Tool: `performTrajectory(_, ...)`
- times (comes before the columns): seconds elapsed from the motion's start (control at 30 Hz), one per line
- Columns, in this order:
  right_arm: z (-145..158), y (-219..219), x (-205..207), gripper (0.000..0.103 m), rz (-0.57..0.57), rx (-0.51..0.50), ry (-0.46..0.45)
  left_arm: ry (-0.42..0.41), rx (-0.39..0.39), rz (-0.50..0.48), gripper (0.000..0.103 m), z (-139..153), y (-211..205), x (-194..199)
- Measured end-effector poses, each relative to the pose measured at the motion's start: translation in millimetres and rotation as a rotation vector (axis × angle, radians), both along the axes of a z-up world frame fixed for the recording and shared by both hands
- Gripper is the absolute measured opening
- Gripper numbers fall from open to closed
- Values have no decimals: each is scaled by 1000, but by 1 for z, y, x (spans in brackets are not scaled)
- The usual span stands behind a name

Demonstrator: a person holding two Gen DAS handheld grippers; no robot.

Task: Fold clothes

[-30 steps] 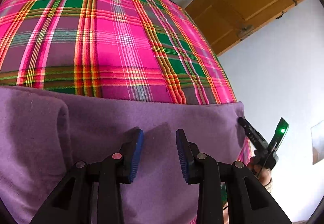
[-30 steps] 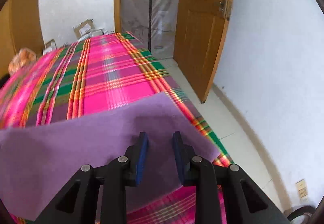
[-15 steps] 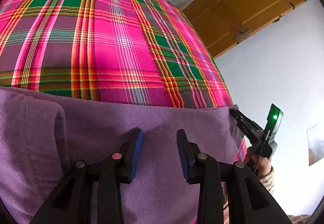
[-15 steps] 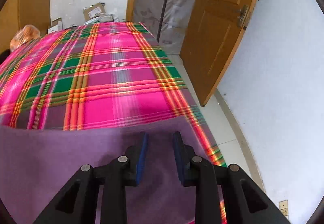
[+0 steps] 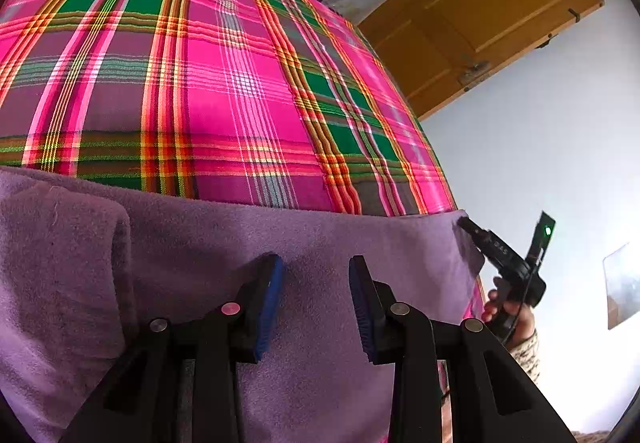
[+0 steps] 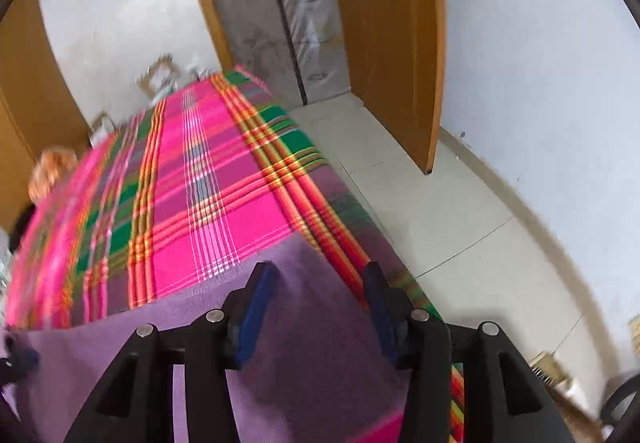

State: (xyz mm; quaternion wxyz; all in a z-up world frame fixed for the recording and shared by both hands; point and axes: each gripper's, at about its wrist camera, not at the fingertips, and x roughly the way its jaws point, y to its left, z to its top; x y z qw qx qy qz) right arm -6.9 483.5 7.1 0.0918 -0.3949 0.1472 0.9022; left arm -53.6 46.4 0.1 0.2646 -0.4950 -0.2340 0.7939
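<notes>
Right tongs (image 6: 316, 299) have opened, releasing the purple garment (image 5: 320, 239); left tongs (image 5: 316, 295) gape empty. One fold laid on the bed (image 5: 248, 83); more remain.

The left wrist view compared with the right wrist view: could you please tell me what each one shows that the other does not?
Only the left wrist view shows the right gripper from outside, at the purple garment's far corner, a hand holding it, its green light, and a folded-over flap at the left.

Only the right wrist view shows the tiled floor, the door's edge and an orange bag.

Both show the garment on the plaid sheet, the wooden door and open jaws.
</notes>
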Motion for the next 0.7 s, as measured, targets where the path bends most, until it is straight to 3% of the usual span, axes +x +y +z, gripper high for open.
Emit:
performTrajectory(0.37, 2, 17, 64, 48, -51, -84, 68, 21, -14, 6, 35, 0, 2, 4)
performTrajectory(0.7, -4, 11, 57, 49, -45, -12, 55, 51, -68, 8, 35, 3, 9, 8)
